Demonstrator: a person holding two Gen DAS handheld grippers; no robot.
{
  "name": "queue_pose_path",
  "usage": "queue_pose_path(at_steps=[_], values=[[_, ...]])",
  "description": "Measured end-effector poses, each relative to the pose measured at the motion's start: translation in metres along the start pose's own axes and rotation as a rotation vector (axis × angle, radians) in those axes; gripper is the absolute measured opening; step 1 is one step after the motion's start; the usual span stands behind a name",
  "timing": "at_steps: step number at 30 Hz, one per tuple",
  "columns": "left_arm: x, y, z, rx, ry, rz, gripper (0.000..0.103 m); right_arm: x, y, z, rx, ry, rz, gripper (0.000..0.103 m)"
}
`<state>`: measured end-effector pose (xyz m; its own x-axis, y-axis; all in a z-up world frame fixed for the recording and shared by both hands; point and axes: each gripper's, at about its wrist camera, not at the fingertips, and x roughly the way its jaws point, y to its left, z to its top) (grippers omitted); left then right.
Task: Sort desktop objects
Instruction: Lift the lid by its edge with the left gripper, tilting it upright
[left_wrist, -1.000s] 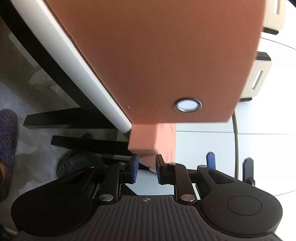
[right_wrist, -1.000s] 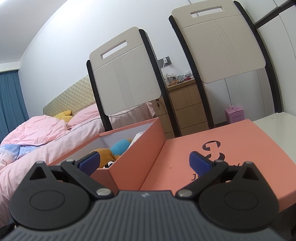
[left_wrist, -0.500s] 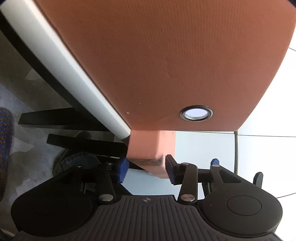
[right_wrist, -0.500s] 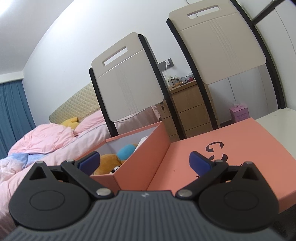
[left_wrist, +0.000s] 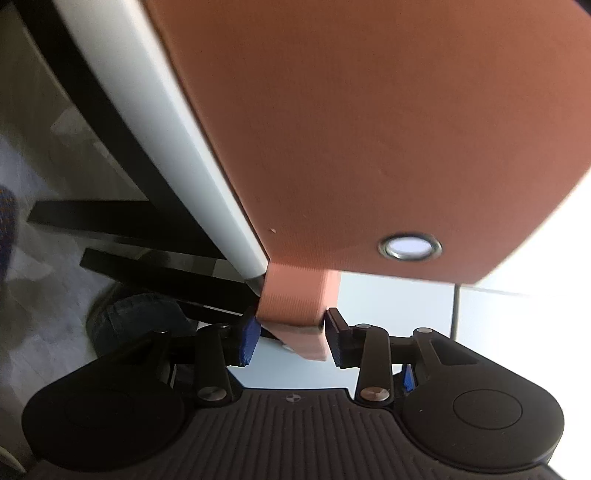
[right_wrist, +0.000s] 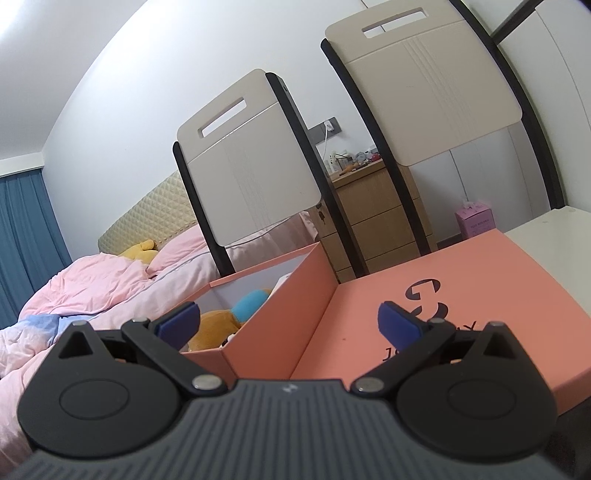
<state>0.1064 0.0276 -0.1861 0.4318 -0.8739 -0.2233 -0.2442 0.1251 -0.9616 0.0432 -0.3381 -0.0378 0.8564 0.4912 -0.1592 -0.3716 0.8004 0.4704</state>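
An orange box (left_wrist: 369, 129) with a metal eyelet (left_wrist: 410, 246) fills the left wrist view. A flat orange pull tab (left_wrist: 295, 306) hangs from its lower edge. My left gripper (left_wrist: 290, 339) is shut on that tab, one pad on each side. In the right wrist view the same orange box (right_wrist: 280, 306) stands without its lid, with plush toys (right_wrist: 218, 325) inside. Its orange lid (right_wrist: 461, 277), with a black logo, lies flat to the right. My right gripper (right_wrist: 288, 325) is open just in front of box and lid, holding nothing.
The white table edge (left_wrist: 177, 147) and black legs (left_wrist: 110, 218) run left of the box, with a person's shoe (left_wrist: 136, 317) on the floor. Two chair backs (right_wrist: 251, 177) (right_wrist: 424, 92) stand behind the table (right_wrist: 546, 229). Beyond are a pink bed (right_wrist: 92, 280) and a wooden dresser (right_wrist: 380, 206).
The left gripper's fingers spread, slid forward around the orange tab and closed on it; before, the tab was just past the fingertips. The right gripper stayed open and barely shifted.
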Motion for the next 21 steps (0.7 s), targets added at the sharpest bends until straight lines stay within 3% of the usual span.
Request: queue_pose_path(at_steps=[2, 21], values=[[-0.001, 0.001, 0.002, -0.029, 0.007, -0.008, 0.043, 0.001, 0.000, 0.000, 0.000, 0.004, 0.003, 0.103], [-0.015, -0.010, -0.015, 0.025, 0.001, 0.007, 0.043, 0.006, 0.000, -0.004, 0.009, 0.024, -0.022, 0.103]])
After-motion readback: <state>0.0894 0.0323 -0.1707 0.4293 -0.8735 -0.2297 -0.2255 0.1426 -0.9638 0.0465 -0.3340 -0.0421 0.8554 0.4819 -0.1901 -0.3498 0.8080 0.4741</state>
